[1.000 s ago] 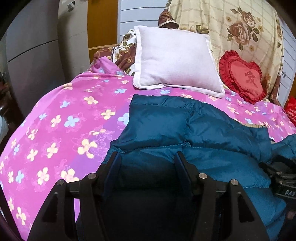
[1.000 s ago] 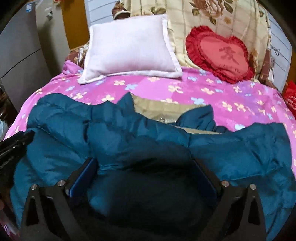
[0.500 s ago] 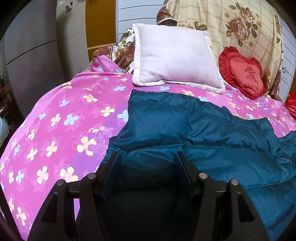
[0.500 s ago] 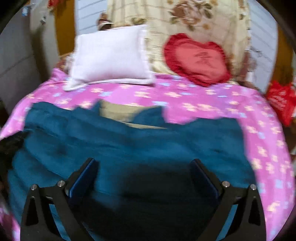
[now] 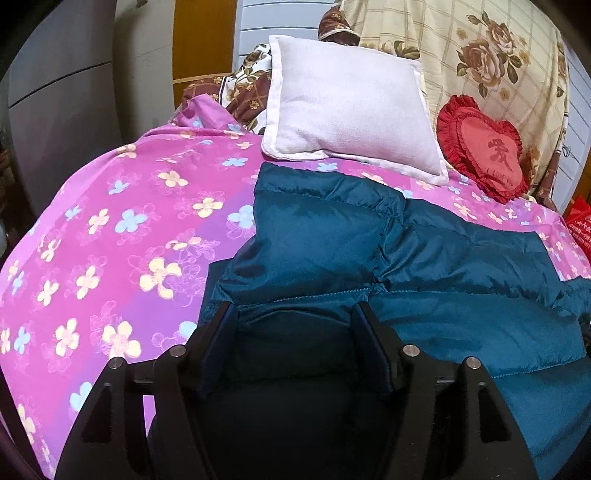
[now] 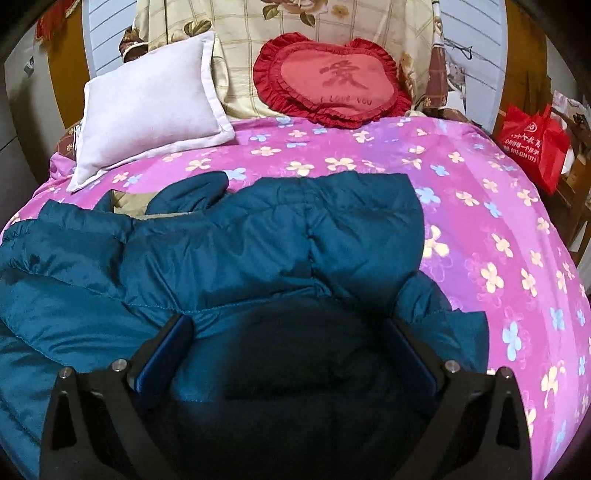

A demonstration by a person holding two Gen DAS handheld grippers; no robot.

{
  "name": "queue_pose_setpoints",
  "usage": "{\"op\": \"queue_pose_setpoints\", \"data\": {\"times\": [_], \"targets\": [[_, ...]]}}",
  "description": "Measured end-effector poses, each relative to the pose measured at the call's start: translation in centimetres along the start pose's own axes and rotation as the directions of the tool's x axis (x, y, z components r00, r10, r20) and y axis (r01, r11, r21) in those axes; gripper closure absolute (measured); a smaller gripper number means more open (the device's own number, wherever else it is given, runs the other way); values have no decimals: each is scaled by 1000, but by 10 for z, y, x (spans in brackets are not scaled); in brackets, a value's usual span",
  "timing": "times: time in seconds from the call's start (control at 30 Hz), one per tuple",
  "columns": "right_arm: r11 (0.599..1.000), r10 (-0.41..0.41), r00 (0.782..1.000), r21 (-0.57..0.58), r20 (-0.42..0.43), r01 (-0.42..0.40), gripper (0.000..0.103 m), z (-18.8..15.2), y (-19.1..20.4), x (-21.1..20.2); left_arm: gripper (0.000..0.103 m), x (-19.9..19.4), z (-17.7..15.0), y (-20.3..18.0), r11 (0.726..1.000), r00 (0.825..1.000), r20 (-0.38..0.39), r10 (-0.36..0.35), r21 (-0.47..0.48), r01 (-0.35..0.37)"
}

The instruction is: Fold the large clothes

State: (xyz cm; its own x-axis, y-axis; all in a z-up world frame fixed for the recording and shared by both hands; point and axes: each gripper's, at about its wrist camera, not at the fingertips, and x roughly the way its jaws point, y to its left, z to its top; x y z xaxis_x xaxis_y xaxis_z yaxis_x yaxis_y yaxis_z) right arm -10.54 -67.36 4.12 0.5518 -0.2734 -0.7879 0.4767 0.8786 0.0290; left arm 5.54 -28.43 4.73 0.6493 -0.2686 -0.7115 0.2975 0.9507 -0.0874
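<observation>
White pillow (image 5: 351,107) and red heart cushion (image 6: 332,79) are sitting beyond, clear of the teal puffer jacket (image 6: 277,236), which is lying crosswise on the pink floral bedspread (image 5: 110,240). Left gripper (image 5: 295,339) and right gripper (image 6: 288,343) are both hanging spread over its fabric.

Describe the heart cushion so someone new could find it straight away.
Start at the pink flowered bedspread and look to its head end, against the cream rose-print cloth. Beside the plain white pillow leans the heart cushion: red, frilled, heart-shaped.

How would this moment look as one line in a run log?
fold large clothes | teal puffer jacket spread on bed | left hand-held gripper, right hand-held gripper open over jacket
</observation>
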Motion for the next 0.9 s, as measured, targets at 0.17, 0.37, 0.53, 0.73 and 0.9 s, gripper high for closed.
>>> {"op": "queue_pose_setpoints", "data": {"times": [0.17, 0.37, 0.53, 0.73, 0.9], "targets": [[998, 29, 996, 52, 81, -34, 0, -5, -2, -35, 57, -22, -4, 2, 1000, 1000, 3, 29, 12, -29], [991, 128, 984, 32, 126, -133, 0, -24, 7, -82, 57, -68, -20, 6, 1000, 1000, 20, 11, 28, -11], [993, 72, 991, -104, 111, -60, 0, -48, 32, -105, 57, -104, -36, 13, 999, 999, 45, 22, 47, -24], [994, 102, 992, -44, 78, -99, 0, -71, 28, -116, 57, -121, -49, 31, 1000, 999, 50, 13, 5, -13], [994, 113, 991, 3, 69, -114, 0, -77, 13, -119, 57, -113, -58, 40, 999, 999, 39, -14, -41, 16]]}}
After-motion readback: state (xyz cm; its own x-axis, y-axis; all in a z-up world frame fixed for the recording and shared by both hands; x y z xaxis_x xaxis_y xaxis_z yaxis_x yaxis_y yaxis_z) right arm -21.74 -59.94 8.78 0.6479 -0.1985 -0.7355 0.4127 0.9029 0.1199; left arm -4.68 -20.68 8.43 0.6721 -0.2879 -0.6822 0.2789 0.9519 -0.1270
